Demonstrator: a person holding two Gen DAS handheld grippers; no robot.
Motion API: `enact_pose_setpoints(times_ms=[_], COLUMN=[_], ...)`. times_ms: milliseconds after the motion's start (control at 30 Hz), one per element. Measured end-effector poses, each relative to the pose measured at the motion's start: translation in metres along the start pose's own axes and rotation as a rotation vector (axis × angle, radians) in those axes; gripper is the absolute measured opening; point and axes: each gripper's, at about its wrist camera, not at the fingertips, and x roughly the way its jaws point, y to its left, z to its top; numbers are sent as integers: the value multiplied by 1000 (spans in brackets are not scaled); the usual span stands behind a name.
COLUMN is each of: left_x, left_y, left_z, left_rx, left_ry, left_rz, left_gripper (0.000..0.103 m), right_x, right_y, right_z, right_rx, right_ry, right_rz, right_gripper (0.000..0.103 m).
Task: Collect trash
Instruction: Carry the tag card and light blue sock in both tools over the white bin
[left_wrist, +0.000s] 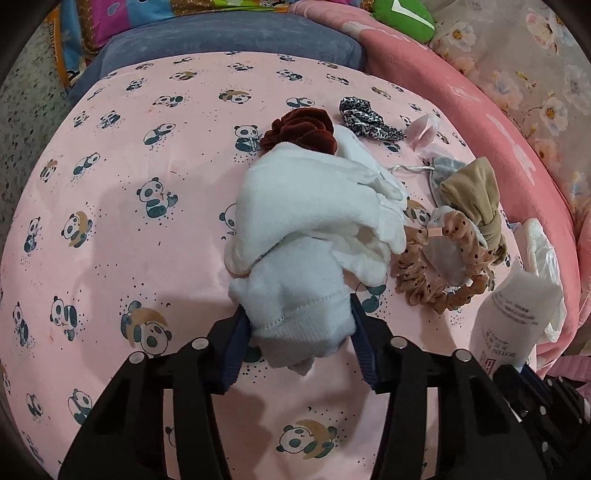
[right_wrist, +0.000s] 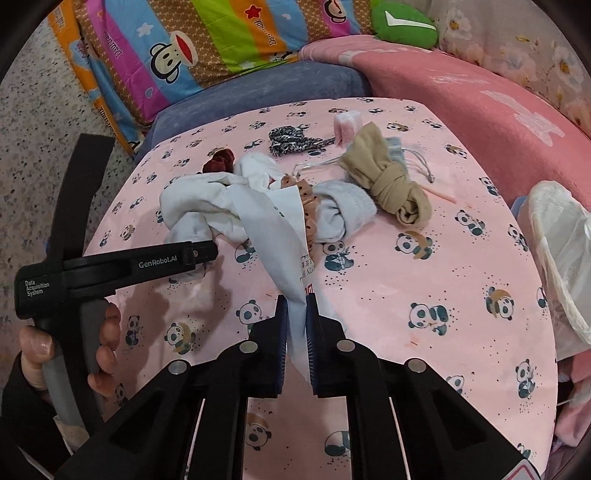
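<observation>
A white sock (left_wrist: 303, 310) from the heap of white socks and gloves (left_wrist: 314, 206) fills the gap between my left gripper's (left_wrist: 299, 314) blue pads, which press on both its sides. From the right wrist view the left gripper (right_wrist: 205, 254) shows side-on at the heap's (right_wrist: 207, 206) near edge, a hand (right_wrist: 107, 350) on its handle. My right gripper (right_wrist: 296, 302) is shut on a white printed paper wrapper (right_wrist: 273, 229), which rises from the jaws. That wrapper (left_wrist: 513, 314) stands at the right in the left wrist view.
On the pink panda tablecloth (left_wrist: 129, 229) lie a dark red scrunchie (left_wrist: 299, 129), a leopard scrunchie (left_wrist: 362, 118), a dotted peach scrunchie (left_wrist: 436, 273) and a knotted tan cloth (right_wrist: 391, 181). A white plastic bag (right_wrist: 561, 251) hangs at the right edge. A sofa with cushions (right_wrist: 258, 85) stands behind.
</observation>
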Motion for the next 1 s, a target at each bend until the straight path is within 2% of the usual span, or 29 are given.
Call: enact_pose_setpoints(times_ms=[133,333,633,1000], left_x=[-11,-46,-87,-85], left_y=[-11,-45,-140,-260], left_z=[-6,-18,-13,-6], left_rx=[12,73,256,465], left_ry=[-10,-58,-140,-166], left_rz=[23,23,-94,-249], left_gripper=[39,39,39,39], right_x=[-16,-52,-106,-155], right_y=[-13,-40,-103,-198], right_z=[2,6,13,6], right_rx=[35,105,226,387], right_ry=[-31,-109,-227,-319], right_rz=[-9,-28,-102,-207], right_gripper=[11,11,11,12])
